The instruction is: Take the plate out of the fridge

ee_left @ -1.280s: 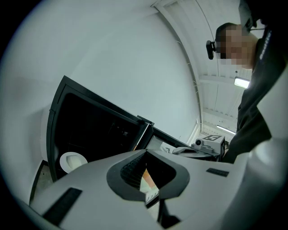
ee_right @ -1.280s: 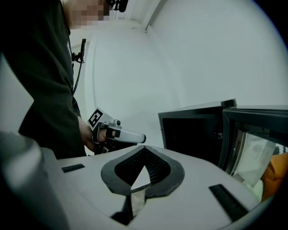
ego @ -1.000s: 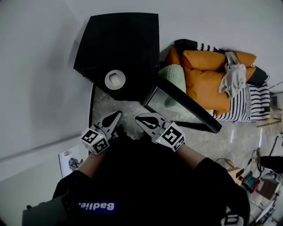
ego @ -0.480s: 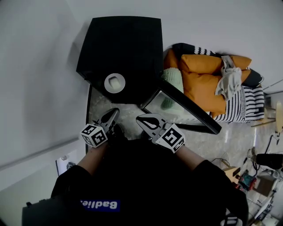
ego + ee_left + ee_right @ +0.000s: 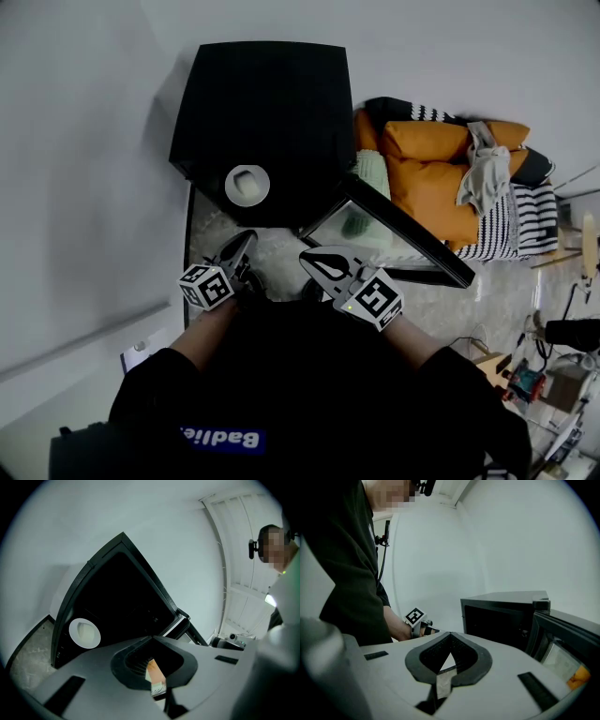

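A black fridge point(image 5: 267, 112) stands against the white wall, its glass door point(image 5: 403, 230) swung open to the right. A round white plate point(image 5: 248, 185) sits inside the dark opening, low on the left in the left gripper view point(image 5: 85, 633). My left gripper point(image 5: 246, 241) is shut and empty, a short way in front of the plate. My right gripper point(image 5: 309, 255) is beside it, also shut with nothing between the tips. In the right gripper view the fridge point(image 5: 501, 616) is ahead on the right and the left gripper point(image 5: 426, 630) is at the left.
Orange cushions point(image 5: 441, 169), a green cushion point(image 5: 370, 173) and a striped blanket point(image 5: 539, 220) lie right of the fridge, behind the open door. A sheet of paper point(image 5: 141, 352) lies by the wall on the left. Cables and clutter point(image 5: 553, 375) fill the lower right.
My left gripper has turned and edged a little toward the fridge. The right gripper has barely shifted. Both stay shut.
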`<state>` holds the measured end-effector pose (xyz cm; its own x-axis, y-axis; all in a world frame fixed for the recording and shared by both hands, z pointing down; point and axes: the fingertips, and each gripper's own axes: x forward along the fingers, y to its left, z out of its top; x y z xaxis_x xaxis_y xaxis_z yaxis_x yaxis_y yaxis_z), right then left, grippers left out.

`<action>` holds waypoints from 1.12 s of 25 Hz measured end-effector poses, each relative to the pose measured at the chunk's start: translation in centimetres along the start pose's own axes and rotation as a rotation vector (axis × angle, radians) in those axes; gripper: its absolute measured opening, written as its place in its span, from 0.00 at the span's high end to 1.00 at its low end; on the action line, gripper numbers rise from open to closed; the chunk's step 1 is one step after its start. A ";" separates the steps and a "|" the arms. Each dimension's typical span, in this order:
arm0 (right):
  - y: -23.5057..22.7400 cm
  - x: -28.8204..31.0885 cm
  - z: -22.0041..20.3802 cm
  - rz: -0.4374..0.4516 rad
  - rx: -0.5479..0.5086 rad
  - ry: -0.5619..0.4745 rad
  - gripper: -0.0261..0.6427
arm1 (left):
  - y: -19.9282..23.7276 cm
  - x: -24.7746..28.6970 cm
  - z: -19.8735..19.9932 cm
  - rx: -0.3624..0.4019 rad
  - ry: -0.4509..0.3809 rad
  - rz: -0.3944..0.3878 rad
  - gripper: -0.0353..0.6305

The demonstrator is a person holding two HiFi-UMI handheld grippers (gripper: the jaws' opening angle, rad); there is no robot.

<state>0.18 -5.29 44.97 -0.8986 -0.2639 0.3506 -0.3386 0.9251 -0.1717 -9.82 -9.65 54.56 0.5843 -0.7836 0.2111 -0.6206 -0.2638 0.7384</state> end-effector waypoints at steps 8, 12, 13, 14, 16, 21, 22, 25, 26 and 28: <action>0.0 0.7 0.5 -0.020 0.007 -0.011 0.95 | 1.4 0.1 -0.7 -0.043 0.027 0.000 0.94; 0.0 1.0 0.5 -0.022 -0.005 -0.016 0.94 | 2.4 -0.2 -0.8 -0.071 0.032 0.007 0.94; 0.0 1.0 0.6 -0.025 -0.004 -0.016 0.94 | 2.6 -0.2 -0.9 -0.077 0.034 0.007 0.94; 0.1 1.1 0.6 -0.029 -0.002 -0.015 0.95 | 2.9 -0.1 -0.9 -0.087 0.034 0.006 0.94; 0.1 1.4 0.7 -0.037 0.000 -0.014 0.94 | 3.6 0.0 -1.0 -0.116 0.030 0.007 0.94; 0.6 1.8 0.9 -0.047 -0.004 -0.013 0.94 | 5.6 0.5 -1.6 -0.142 0.030 0.023 0.94; 0.7 1.7 0.9 -0.052 -0.001 -0.007 0.95 | 6.0 0.7 -1.6 -0.144 0.028 0.026 0.94; 0.8 1.5 0.6 -0.069 0.008 0.003 0.94 | 7.0 1.2 -1.9 -0.153 0.022 0.030 0.94; 0.8 1.5 0.5 -0.074 0.006 -0.003 0.94 | 7.3 1.4 -2.1 -0.157 0.023 0.030 0.94; 0.8 1.4 0.2 -0.085 0.012 -0.003 0.94 | 7.9 1.8 -2.3 -0.168 0.023 0.031 0.94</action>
<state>-1.43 -4.96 45.10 -0.8675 -0.3418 0.3614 -0.4166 0.8963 -0.1521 -12.46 -11.86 62.20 0.5790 -0.7766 0.2485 -0.5435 -0.1404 0.8276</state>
